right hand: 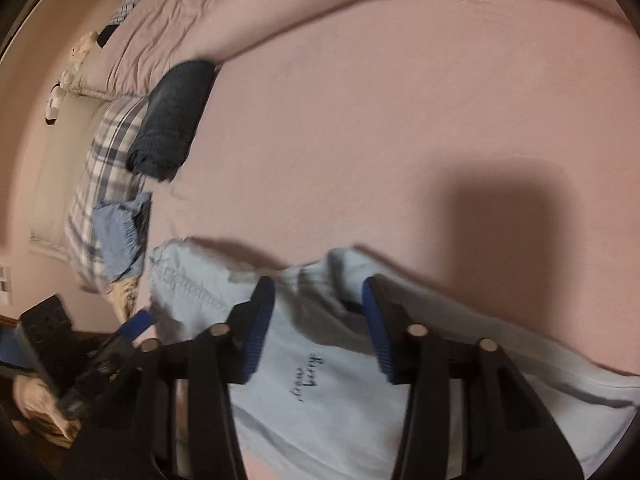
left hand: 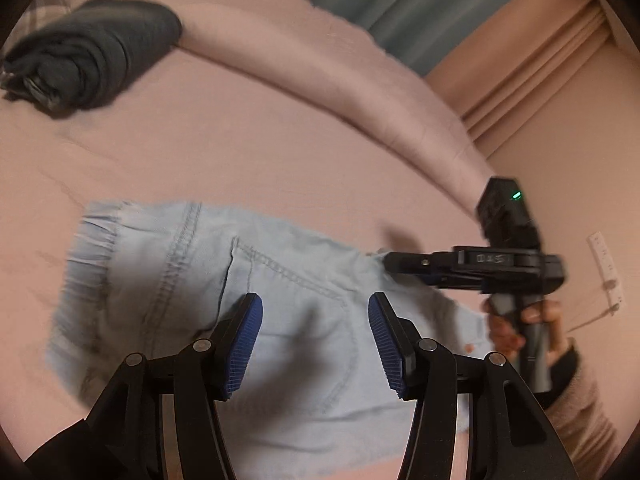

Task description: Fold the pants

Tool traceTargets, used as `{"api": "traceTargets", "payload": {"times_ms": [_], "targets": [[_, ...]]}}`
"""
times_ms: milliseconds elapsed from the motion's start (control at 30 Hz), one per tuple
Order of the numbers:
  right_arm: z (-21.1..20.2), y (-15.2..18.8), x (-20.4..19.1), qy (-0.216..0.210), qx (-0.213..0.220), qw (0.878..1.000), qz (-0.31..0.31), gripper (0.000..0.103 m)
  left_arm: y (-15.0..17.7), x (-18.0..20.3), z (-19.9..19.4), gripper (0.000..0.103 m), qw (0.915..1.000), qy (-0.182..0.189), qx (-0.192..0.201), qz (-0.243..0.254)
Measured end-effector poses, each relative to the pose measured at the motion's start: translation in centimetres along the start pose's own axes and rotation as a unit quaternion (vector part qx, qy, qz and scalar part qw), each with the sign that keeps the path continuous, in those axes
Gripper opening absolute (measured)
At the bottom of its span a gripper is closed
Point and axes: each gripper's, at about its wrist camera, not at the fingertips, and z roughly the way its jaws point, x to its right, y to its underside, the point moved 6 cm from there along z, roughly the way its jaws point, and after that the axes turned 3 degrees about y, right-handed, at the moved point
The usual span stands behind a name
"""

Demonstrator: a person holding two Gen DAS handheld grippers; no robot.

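Light blue denim pants (left hand: 280, 300) lie flat on the pink bed sheet (left hand: 240, 152), waistband to the left and a back pocket showing. My left gripper (left hand: 316, 312) hovers over the pocket area, open, nothing between its blue pads. My right gripper (left hand: 386, 260), held by a hand (left hand: 536, 320), has its tip at the pants' far right edge. In the right wrist view the right gripper (right hand: 318, 292) is open over the pants (right hand: 320, 380). Cloth with a raised fold lies between its pads but is not pinched. One of the left gripper's blue pads (right hand: 138, 326) shows at lower left.
A folded dark garment (left hand: 92, 52) (right hand: 172, 120) lies at the far side of the bed, against a plaid pillow (right hand: 104, 168). A frayed blue denim piece (right hand: 120, 232) rests by the pillow. A rolled pink duvet (left hand: 340, 72) borders the sheet. Curtains (left hand: 420, 8) hang behind.
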Motion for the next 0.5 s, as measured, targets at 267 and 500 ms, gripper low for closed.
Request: {"api": "traceTargets", "payload": {"times_ms": [267, 500], "targets": [[1.3, 0.0, -0.3, -0.022, -0.024, 0.999, 0.001, 0.007, 0.1, -1.6, 1.2, 0.051, 0.9987, -0.040, -0.016, 0.027], [-1.5, -4.5, 3.4, -0.053, 0.037, 0.994, 0.082, 0.003, 0.1, -3.6, 2.4, 0.028, 0.9953, -0.079, -0.047, 0.030]]}}
